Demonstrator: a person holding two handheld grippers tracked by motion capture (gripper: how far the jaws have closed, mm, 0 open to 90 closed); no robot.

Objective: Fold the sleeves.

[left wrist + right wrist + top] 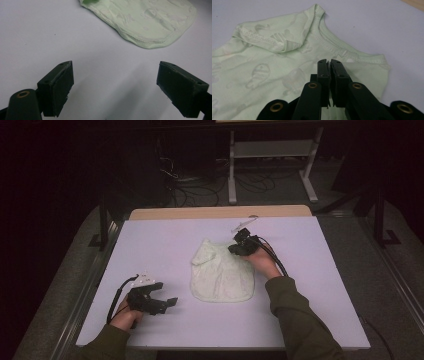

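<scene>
A pale green baby top with faint fish prints lies flat in the middle of the white table. One sleeve is folded inward over the body. My right gripper rests at the garment's far right corner. In the right gripper view its jaws are pressed together on the cloth just below the neckline, with the right gripper pinching a thin layer. My left gripper sits near the table's front left, jaws wide apart and holding nothing. The top's rounded hem lies ahead of the left gripper.
A wooden strip runs along the table's far edge. Behind it on the dark floor stand a white frame and loose cables. Bare white tabletop surrounds the garment on all sides.
</scene>
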